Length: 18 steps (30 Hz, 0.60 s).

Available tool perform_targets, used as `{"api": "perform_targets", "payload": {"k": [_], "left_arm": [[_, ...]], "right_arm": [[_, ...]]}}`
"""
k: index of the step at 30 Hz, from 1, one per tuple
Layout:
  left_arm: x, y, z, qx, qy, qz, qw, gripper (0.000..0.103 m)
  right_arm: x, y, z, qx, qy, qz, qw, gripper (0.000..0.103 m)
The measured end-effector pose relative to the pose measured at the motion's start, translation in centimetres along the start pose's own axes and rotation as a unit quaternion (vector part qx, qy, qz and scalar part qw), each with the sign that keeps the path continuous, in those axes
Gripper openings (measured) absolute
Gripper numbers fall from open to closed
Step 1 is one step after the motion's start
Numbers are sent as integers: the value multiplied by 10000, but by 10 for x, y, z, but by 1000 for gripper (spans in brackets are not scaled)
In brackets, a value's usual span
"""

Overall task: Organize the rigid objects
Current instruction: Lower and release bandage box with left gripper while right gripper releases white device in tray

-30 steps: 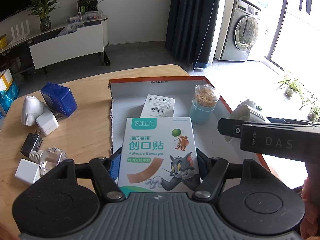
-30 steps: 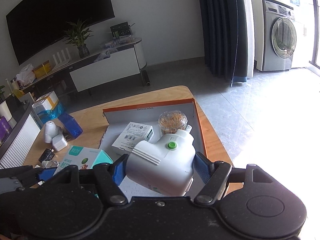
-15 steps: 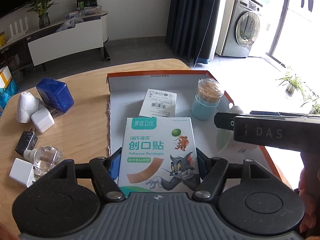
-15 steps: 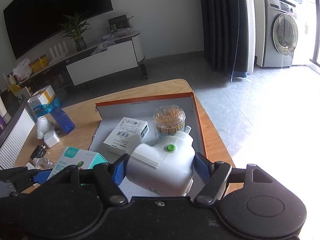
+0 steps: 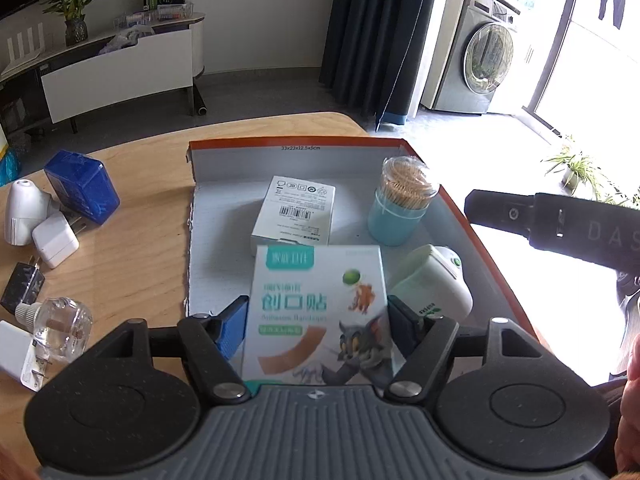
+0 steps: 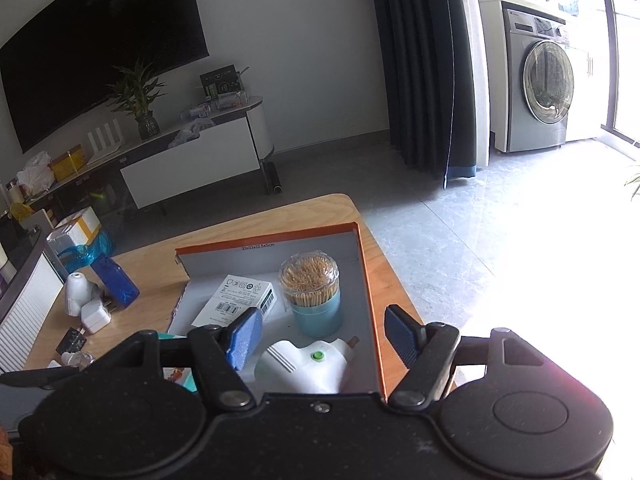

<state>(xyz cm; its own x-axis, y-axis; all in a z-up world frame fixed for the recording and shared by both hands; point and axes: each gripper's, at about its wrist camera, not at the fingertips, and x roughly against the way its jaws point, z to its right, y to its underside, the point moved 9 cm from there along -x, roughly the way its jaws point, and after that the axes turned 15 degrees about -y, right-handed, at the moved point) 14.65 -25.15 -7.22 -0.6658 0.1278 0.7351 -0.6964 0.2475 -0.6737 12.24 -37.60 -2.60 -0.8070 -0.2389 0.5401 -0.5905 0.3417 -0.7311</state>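
Observation:
An adhesive bandage box (image 5: 316,308) stands blurred between the fingers of my left gripper (image 5: 318,314). The jaws are opening, and both pads stand a little off the box's sides. It hangs over the near end of an orange-rimmed cardboard tray (image 5: 224,208). In the tray are a small white carton (image 5: 296,208), a toothpick jar (image 5: 400,208) and a white device with a green button (image 5: 434,284). My right gripper (image 6: 322,332) is open above that white device (image 6: 304,364), which lies free on the tray floor (image 6: 356,292).
Left of the tray, on the wooden table (image 5: 140,240), lie a blue box (image 5: 84,188), white plug adapters (image 5: 54,240), a black adapter (image 5: 22,292) and a clear bottle (image 5: 60,326). The table's rounded far edge is just beyond the tray.
The right gripper has let go of the white device, which now lies in the tray. The left jaws have spread, and the bandage box has gone blurred between them.

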Motion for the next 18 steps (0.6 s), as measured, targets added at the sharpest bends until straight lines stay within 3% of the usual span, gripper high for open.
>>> {"api": "perform_targets", "payload": {"k": [2,8,18], "left_arm": [[4,-1,0,18,-27,73,10000,88],[15,-6,-14,140,-174,134,9997,88],[30,-10,-60,360,-734,194,9965,88]], "right_arm": [[3,-2,-3,49,-21,24,10000,82],[4,-3,-16,126,-122,47,9998,83],[0,0,-47,289,-349,-72,9989,86]]}}
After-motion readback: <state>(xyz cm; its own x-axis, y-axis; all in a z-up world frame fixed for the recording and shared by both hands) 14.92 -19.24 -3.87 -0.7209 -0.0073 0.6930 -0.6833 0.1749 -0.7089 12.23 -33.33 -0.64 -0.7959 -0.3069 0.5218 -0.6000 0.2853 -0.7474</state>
